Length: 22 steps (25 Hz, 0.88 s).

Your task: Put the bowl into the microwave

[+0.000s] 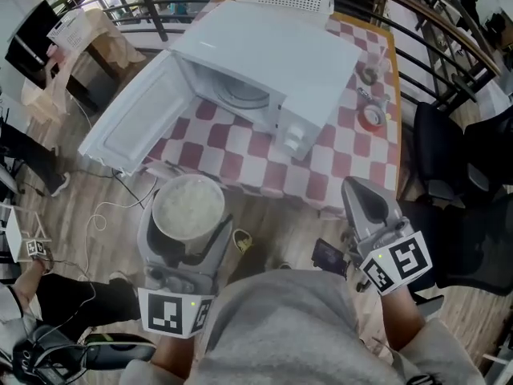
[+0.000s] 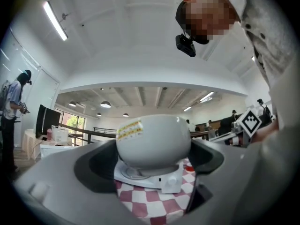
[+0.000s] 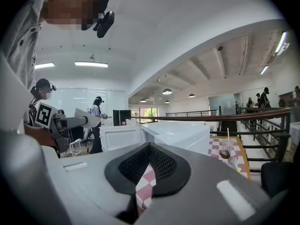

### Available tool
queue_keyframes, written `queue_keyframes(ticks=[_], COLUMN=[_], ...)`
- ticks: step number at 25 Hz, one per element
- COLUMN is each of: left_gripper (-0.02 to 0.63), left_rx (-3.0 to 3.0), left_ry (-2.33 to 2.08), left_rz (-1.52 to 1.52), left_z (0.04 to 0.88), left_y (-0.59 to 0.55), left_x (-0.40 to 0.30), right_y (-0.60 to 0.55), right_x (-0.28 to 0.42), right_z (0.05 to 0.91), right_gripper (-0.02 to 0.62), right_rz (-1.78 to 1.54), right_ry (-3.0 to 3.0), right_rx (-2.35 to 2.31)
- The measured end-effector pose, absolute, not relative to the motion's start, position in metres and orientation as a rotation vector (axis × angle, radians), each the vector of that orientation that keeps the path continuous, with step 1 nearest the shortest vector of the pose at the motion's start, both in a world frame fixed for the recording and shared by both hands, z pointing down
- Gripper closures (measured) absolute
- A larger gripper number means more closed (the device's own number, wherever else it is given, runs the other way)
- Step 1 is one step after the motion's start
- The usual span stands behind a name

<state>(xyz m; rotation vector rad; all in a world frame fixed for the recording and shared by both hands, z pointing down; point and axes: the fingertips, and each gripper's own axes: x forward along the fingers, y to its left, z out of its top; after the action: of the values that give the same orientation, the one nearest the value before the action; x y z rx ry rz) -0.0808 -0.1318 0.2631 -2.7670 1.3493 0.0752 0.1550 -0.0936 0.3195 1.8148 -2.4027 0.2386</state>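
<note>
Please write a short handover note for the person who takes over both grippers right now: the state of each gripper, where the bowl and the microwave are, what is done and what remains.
Left gripper: closed on the white bowl, held upright in front of the table, away from the microwave.
Right gripper: jaws together, empty, off to the right of the bowl.
Microwave: on the checked tablecloth, door swung fully open, turntable bare.
Done: bowl picked up, door open.
Left: carry the bowl forward, set it on the turntable, release. Probably watch the open door on the way in.
</note>
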Motion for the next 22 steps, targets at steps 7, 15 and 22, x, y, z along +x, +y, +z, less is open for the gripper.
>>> queue_keyframes(ticks=[7, 15, 22], left_gripper=[0.140, 0.140, 0.141], left_rx=[-2.759, -2.730, -2.713], left_ry=[1.358, 1.423, 1.447], left_rz=[0.077, 0.087, 0.079], left_z=[0.263, 0.263, 0.261], left_y=[-0.071, 0.001, 0.040], left_x=[-0.062, -0.052, -0.052], right_y=[-0.046, 0.014, 0.042], right_x=[0.163, 0.173, 0.172], right_z=[0.319, 0.327, 0.329], right_gripper=[0.597, 0.597, 0.597], right_rz=[0.239, 0.240, 0.224], right_ry=[-2.441, -2.452, -2.454], right_rx=[1.777, 1.721, 1.718])
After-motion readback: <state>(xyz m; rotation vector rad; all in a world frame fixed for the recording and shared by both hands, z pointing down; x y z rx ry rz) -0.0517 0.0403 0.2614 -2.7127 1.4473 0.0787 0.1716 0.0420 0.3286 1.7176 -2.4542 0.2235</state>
